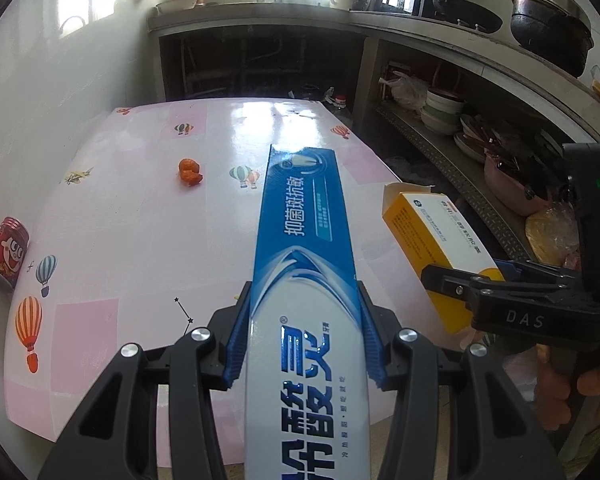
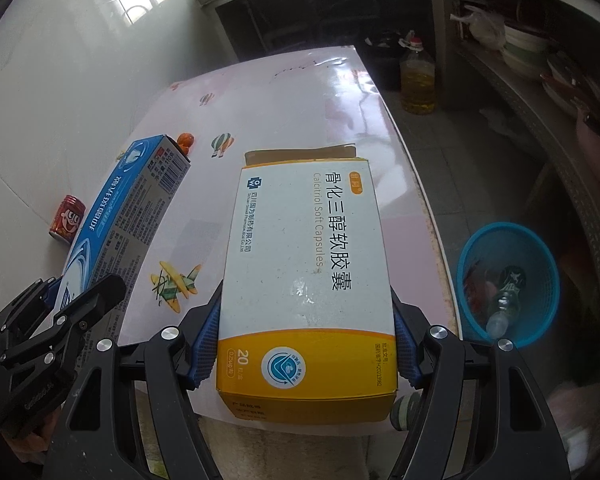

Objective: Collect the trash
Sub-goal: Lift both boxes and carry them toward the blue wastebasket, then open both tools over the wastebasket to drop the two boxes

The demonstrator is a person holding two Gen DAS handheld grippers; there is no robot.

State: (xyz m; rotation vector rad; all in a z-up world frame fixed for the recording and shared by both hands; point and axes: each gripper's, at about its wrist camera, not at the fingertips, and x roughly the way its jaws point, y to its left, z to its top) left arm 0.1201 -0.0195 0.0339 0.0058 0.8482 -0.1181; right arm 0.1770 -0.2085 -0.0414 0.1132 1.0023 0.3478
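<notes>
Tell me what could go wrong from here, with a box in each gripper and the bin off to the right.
1. The toothpaste box is held near one end by the left gripper; it may pivot or slip.
2. The capsule box has an open far flap that could snag on the blue bin.
3. The red can and orange scrap could be forgotten.

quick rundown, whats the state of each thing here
left tool: shut on the toothpaste box
toothpaste box: held off the table
right tool: shut on the capsule box
capsule box: held, far end flap open
red can: on the table, tilted, untouched
orange peel: lying on the table
blue bin: on the floor beside the table, a bottle inside
</notes>
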